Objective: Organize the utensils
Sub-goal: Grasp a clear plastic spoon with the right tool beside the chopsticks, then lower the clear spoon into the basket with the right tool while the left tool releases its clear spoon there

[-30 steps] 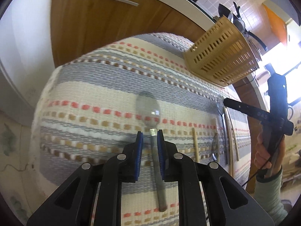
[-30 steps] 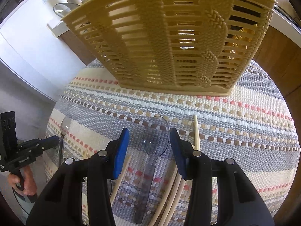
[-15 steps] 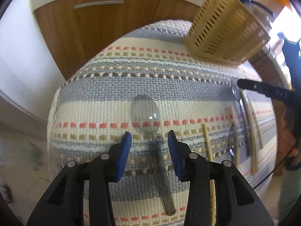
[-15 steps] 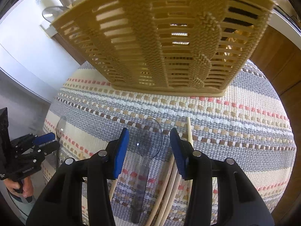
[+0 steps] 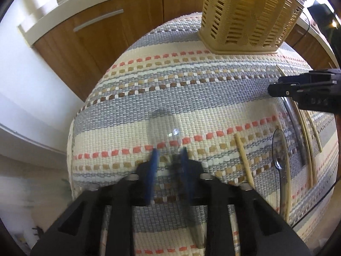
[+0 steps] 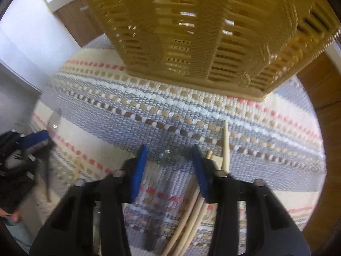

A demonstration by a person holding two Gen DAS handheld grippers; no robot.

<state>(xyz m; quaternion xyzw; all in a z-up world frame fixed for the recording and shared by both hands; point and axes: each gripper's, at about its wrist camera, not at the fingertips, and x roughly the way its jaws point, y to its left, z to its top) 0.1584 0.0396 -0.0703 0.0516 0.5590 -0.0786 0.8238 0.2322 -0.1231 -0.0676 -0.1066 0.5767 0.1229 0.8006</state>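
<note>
Left wrist view: left gripper [image 5: 169, 160] narrowed around neck of clear plastic spoon [image 5: 165, 130], bowl lying far of blue pads on striped woven mat [image 5: 191, 81]; whether clamped, cannot tell.

Right wrist view: right gripper [image 6: 170, 160] wide, straddling second clear plastic spoon [image 6: 168, 149]; pale wooden chopsticks [image 6: 225, 140] just right; yellow slotted plastic basket [image 6: 202, 32] beyond.

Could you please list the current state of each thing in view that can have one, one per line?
Left gripper: open, fingers astride a clear spoon's neck.
Right gripper: open, low over another clear spoon.
Clear spoon: flat on the woven mat, not gripped.
Second clear spoon: flat on the mat, blurred.
Basket: upright on the mat.
Chopsticks: lying loose beside the right gripper.
</note>
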